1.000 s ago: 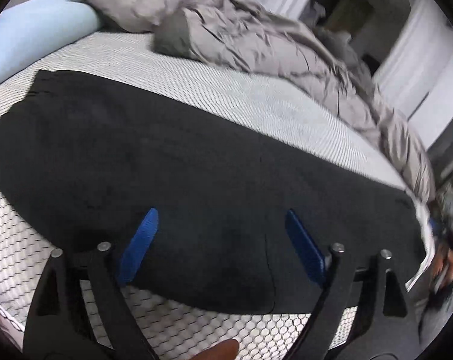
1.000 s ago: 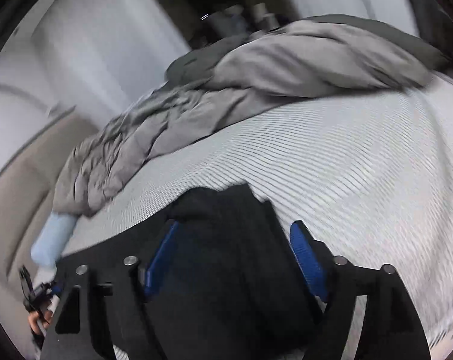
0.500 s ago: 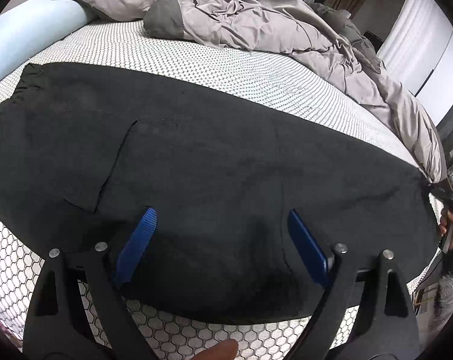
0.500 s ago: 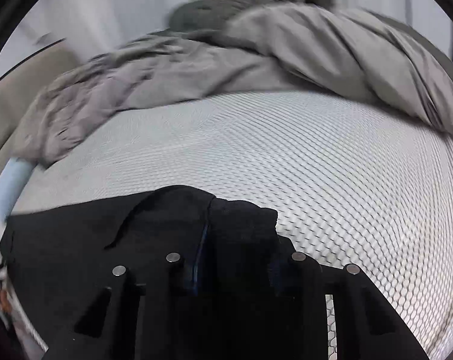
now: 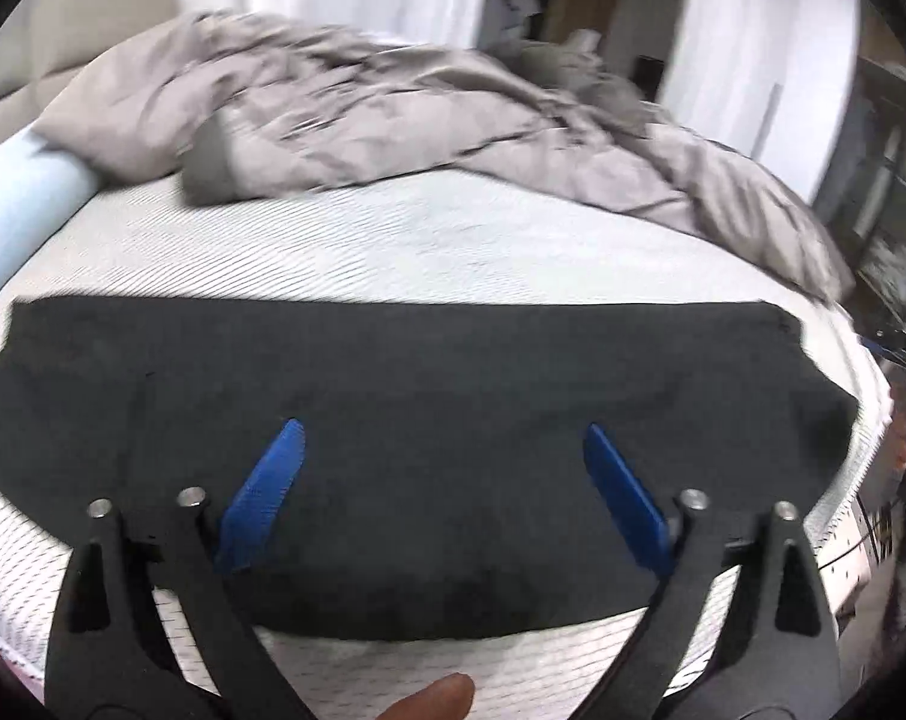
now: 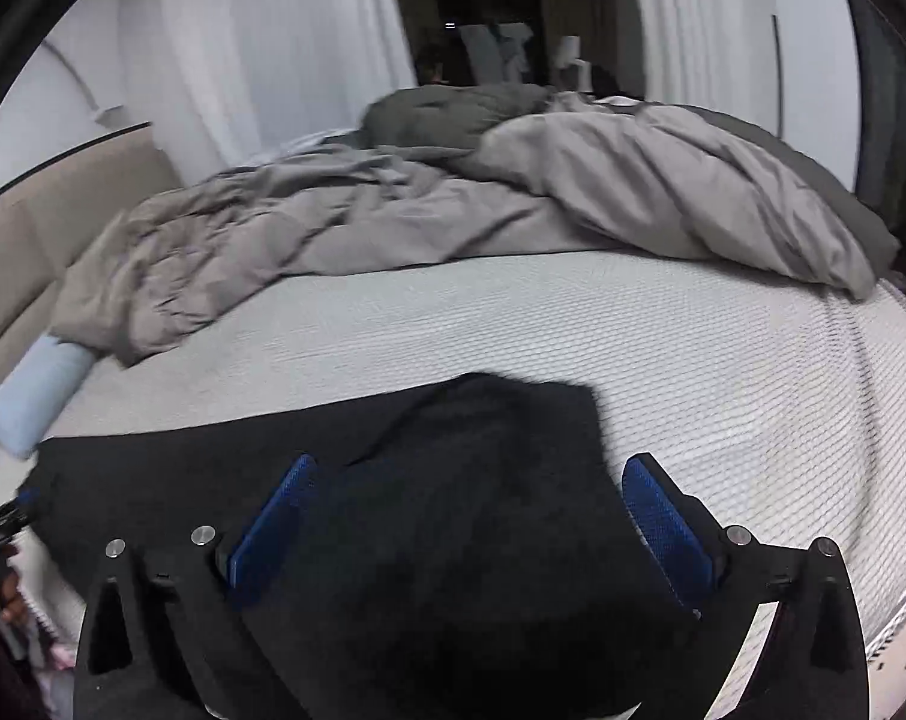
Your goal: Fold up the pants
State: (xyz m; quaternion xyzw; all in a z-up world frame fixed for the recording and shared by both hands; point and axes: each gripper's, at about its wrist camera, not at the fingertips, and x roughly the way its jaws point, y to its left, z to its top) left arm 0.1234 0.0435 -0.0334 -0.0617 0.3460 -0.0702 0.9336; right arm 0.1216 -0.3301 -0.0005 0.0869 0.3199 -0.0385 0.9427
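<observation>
The black pants (image 5: 429,396) lie flat in a long band across the near side of the white mattress (image 5: 453,246). My left gripper (image 5: 444,438) hovers above their middle, its jaws opening wide with blue pads (image 5: 261,498) clear of the cloth. In the right wrist view the pants (image 6: 453,480) end in a raised corner on the mattress (image 6: 723,360). My right gripper (image 6: 474,468) hangs over that end, jaws opening, pads (image 6: 663,522) apart and pressing on nothing. A fingertip (image 5: 435,705) shows at the bottom edge.
A rumpled grey duvet (image 5: 423,120) fills the far half of the bed. A pale blue bolster (image 5: 21,204) lies at the left by a beige headboard (image 6: 45,222). White curtains and a dark doorway stand behind. The mattress edge drops off at the right (image 5: 861,480).
My right gripper was shut on the pants' end half a second ago and has opened and let go. Both grippers have drawn back and risen, so more of the bed shows.
</observation>
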